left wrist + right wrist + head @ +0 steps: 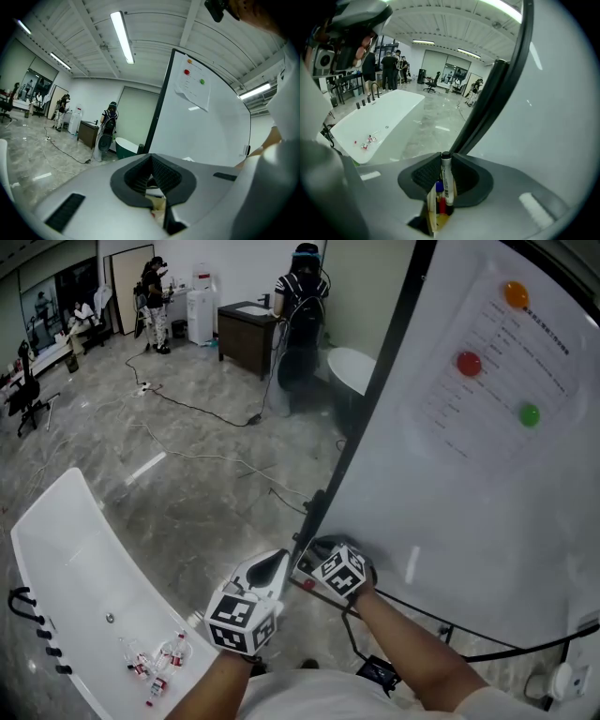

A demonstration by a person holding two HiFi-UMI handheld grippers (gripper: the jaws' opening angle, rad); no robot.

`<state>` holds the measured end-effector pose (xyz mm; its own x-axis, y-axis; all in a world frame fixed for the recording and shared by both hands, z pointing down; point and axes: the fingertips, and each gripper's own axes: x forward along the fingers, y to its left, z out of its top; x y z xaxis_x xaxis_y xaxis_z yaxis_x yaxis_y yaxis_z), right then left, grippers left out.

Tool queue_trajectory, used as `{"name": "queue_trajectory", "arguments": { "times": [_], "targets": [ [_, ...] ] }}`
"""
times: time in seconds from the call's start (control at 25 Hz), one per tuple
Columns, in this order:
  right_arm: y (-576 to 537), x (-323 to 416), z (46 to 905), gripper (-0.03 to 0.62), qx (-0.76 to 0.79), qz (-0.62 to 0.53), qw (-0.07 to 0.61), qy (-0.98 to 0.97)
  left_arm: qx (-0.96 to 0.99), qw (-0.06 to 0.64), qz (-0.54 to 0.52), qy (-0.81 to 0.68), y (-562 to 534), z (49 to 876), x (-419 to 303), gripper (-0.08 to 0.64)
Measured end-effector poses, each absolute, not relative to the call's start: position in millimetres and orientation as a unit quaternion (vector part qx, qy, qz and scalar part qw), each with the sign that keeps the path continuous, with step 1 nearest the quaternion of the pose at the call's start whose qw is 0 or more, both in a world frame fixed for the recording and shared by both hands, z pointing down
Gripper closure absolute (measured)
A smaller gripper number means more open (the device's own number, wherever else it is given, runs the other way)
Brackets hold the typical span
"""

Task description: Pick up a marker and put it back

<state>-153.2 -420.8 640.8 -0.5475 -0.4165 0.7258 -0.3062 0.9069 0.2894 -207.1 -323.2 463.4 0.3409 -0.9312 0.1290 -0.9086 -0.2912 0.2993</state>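
A white marker with a black cap stands between the jaws of my right gripper, which is shut on it. Just beneath it a blue marker and a red one sit in a tan holder. In the head view the right gripper is at the lower left corner of the whiteboard, pointing down. My left gripper hangs close beside it on the left. In the left gripper view its jaws meet at the tips with nothing between them.
The whiteboard's black frame runs diagonally upward, and a paper with coloured magnets hangs on the board. A white bathtub with small bottles lies at the left. Cables cross the floor, and people stand at the back.
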Motion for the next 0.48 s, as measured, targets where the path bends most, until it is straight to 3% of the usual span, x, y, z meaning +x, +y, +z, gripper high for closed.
{"name": "queue_trajectory", "arguments": {
  "times": [0.48],
  "targets": [
    [-411,-160,641,0.471,0.205,-0.052,0.413,-0.886,0.799,0.167,-0.020,-0.578,-310,467,-214,0.558]
  ]
}}
